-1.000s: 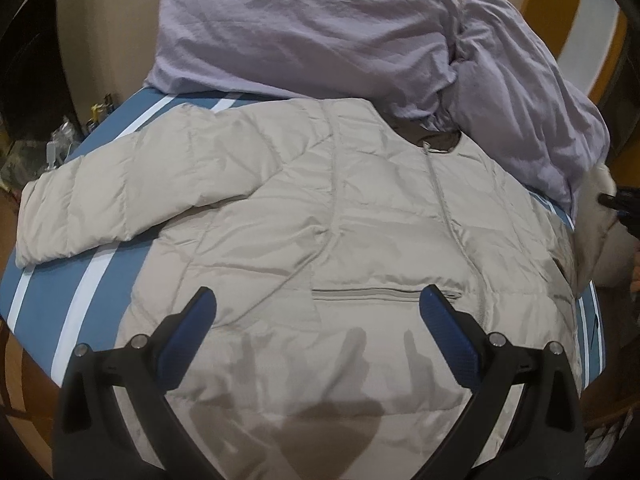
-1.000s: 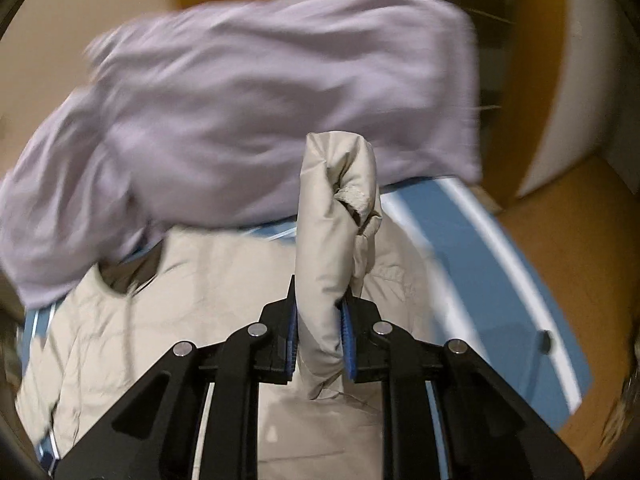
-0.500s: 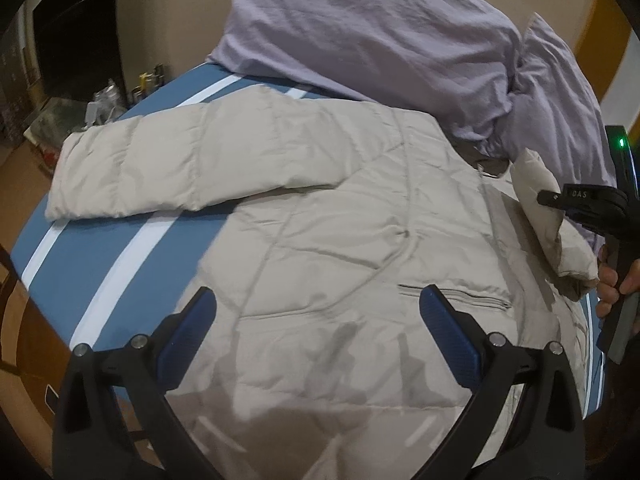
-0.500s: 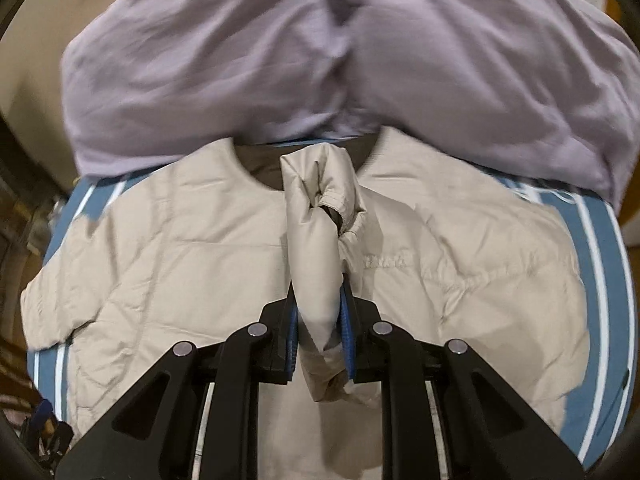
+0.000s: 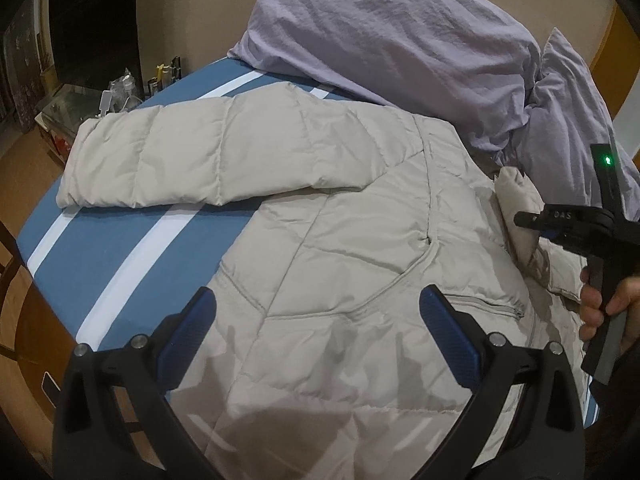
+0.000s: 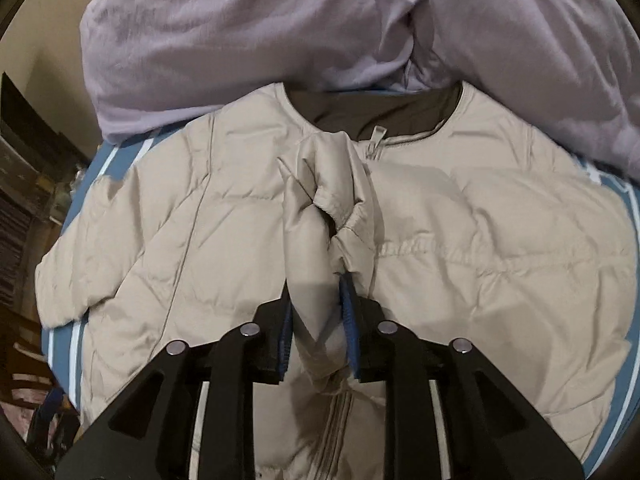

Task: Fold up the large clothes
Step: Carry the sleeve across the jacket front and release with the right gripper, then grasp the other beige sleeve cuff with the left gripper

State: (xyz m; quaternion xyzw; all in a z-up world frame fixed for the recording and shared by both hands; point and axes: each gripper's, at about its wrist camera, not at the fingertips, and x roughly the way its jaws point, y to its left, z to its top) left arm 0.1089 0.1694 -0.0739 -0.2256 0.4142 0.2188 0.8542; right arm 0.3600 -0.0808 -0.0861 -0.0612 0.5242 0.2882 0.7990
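Observation:
A beige quilted jacket (image 5: 360,248) lies front up on a blue striped bed (image 5: 120,256), zip and brown collar lining towards the pillows. Its left sleeve (image 5: 192,160) lies spread out to the left. My left gripper (image 5: 316,320) is open and empty, hovering over the jacket's lower left front near a pocket zip. My right gripper (image 6: 318,312) is shut on the cuff end of the jacket's other sleeve (image 6: 324,208) and holds it over the chest, near the zip pull. The right gripper also shows in the left wrist view (image 5: 532,222), at the right.
Two lilac pillows (image 5: 400,40) lie against the wall behind the collar. A bedside table with small bottles (image 5: 120,88) stands left of the bed. Wooden floor and bed frame (image 5: 24,320) show at the left edge.
My right gripper has carried the sleeve cuff from the bed's right side in over the jacket's chest and lower. My left gripper has drifted left, still open.

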